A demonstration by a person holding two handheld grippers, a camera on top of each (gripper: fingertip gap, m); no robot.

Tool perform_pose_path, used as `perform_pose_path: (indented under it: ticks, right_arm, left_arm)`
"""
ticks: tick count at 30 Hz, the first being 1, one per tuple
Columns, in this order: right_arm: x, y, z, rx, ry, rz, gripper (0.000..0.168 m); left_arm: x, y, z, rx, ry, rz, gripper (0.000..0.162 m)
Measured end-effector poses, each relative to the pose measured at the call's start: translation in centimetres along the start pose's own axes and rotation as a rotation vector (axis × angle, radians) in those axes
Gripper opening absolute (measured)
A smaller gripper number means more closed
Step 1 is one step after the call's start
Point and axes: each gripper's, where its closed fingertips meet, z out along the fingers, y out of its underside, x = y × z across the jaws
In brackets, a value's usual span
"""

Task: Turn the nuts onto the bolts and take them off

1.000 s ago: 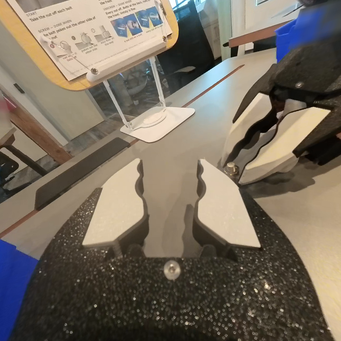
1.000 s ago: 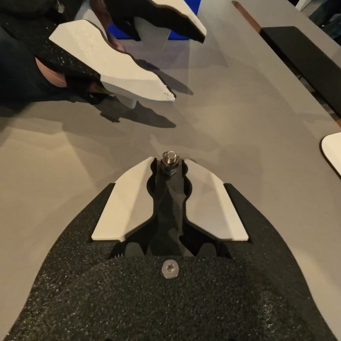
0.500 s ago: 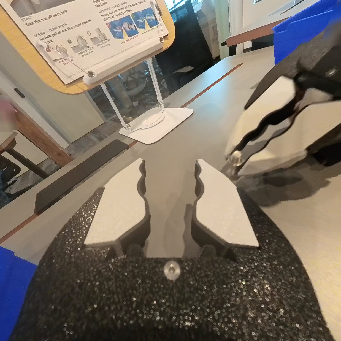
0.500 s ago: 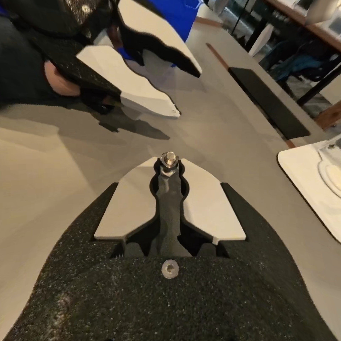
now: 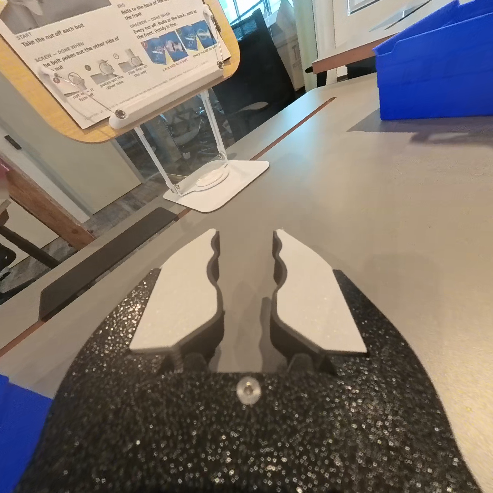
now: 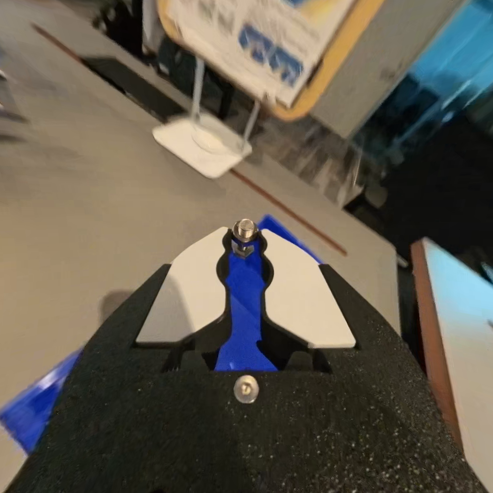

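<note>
Blue plastic shows through the gap behind the right gripper point(image 6: 245, 234), whose white fingers point(image 6: 298, 288) pinch a steel bolt point(image 6: 245, 231) with a nut point(image 6: 243, 250) threaded on it, held above a blue bin point(image 6: 290, 240); the bin's contents are hidden. The left gripper point(image 5: 246, 234) hangs over the grey matte tabletop point(image 5: 373, 213), fingers spread and empty, short of the white stand base point(image 5: 221, 184). Stacked blue bins point(image 5: 437, 69) sit right of that base.

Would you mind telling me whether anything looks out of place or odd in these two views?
Nothing stands out. The right hand-held gripper is shut on a bolt with a nut on it, above a blue bin. The left hand-held gripper is open over the bare table.
</note>
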Motion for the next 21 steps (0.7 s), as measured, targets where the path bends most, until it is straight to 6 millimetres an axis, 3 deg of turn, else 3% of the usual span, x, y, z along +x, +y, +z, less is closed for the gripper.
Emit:
perform_pose_path:
  ticks: [2,4,7,17,21]
  right_arm:
    - [1.8,4.3,0.9,-0.110,-0.023,0.036,0.018]
    - [2.3,7.7,1.8,-0.188,-0.067,0.065,0.019]
    - [2.7,10.5,2.9,-0.229,-0.077,0.083,0.019]
    - [0.7,14.3,5.4,-0.354,-0.178,0.116,0.019]
    - [0.6,14.5,5.5,-0.358,-0.176,0.122,0.021]
  left_arm:
    - [0.1,0.0,0.0,-0.002,0.002,0.006,0.037]
    - [0.2,0.0,0.0,-0.002,0.004,0.015,0.038]
    - [0.4,0.1,0.1,-0.005,0.011,0.025,0.038]
    - [0.7,0.1,0.2,-0.012,0.024,0.044,0.038]
    - [0.8,0.2,0.2,-0.014,0.026,0.049,0.038]
